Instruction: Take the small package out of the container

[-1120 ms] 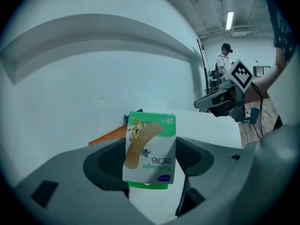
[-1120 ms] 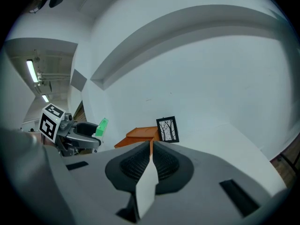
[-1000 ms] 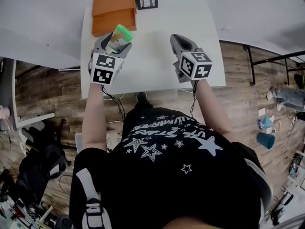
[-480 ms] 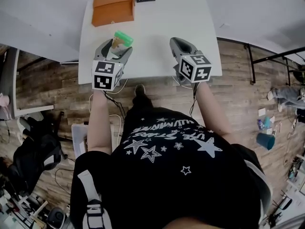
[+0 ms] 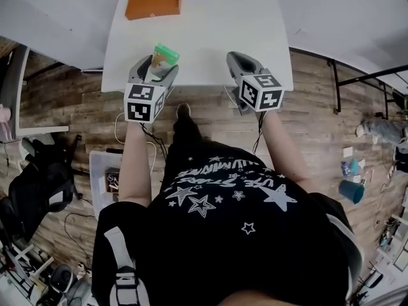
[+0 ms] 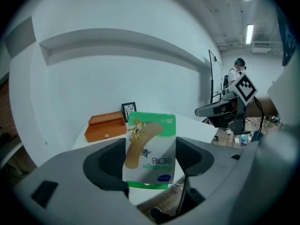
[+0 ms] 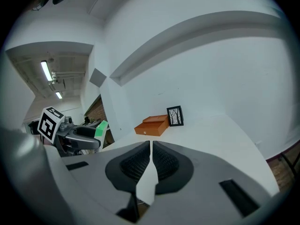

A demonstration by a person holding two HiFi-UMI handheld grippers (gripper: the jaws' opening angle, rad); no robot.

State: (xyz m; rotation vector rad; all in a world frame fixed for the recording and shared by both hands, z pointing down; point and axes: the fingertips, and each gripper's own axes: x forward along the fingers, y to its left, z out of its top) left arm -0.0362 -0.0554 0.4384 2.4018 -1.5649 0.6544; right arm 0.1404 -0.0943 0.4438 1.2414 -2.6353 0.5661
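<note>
Left gripper view: left hand-held gripper (image 6: 149, 165) clamps the package (image 6: 151, 146) across its lower half, well clear of the box (image 6: 105, 127) at 11 o'clock. It is probably light, crushable card, so moderate pressure applies. Right hand-held gripper (image 7: 150, 165) is closed, empty.

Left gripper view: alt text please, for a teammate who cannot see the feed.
The left gripper is shut on a small green-and-white bandage package, held up over a white table. Behind it, at the table's far end, sit an orange box and a small black picture frame.
</note>
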